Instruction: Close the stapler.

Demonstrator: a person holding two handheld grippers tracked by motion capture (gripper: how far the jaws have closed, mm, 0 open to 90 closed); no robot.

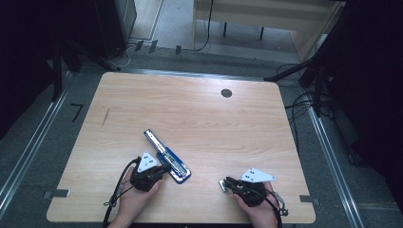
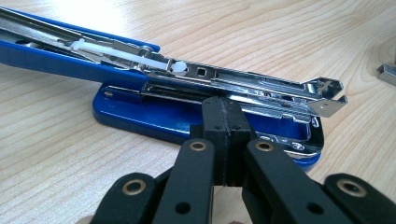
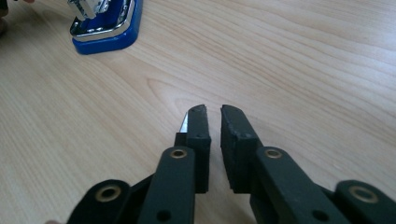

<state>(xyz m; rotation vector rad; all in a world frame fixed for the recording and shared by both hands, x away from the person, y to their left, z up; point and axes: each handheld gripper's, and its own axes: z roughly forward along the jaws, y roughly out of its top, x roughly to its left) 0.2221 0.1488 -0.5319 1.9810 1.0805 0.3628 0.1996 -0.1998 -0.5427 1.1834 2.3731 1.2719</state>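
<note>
A blue stapler [image 1: 167, 157] lies folded open on the wooden table, its chrome staple rail [image 2: 243, 81] raised above the blue base [image 2: 154, 116]. My left gripper [image 2: 227, 112] is shut, pads pressed together with nothing between them, and its tips sit right at the stapler's base below the rail. In the high view this left gripper [image 1: 164, 169] reaches the stapler's near end from the left. My right gripper [image 3: 214, 117] stands a narrow gap open over bare wood, nothing between the pads. A small strip of staples [image 1: 222, 185] lies at its tip, showing as a metal sliver [image 3: 183, 122] beside one jaw.
The table [image 1: 199, 114] has a dark round grommet [image 1: 226, 93] near its far edge. Dark stands and cables line the floor on both sides. A person's hands hold both grippers at the near edge.
</note>
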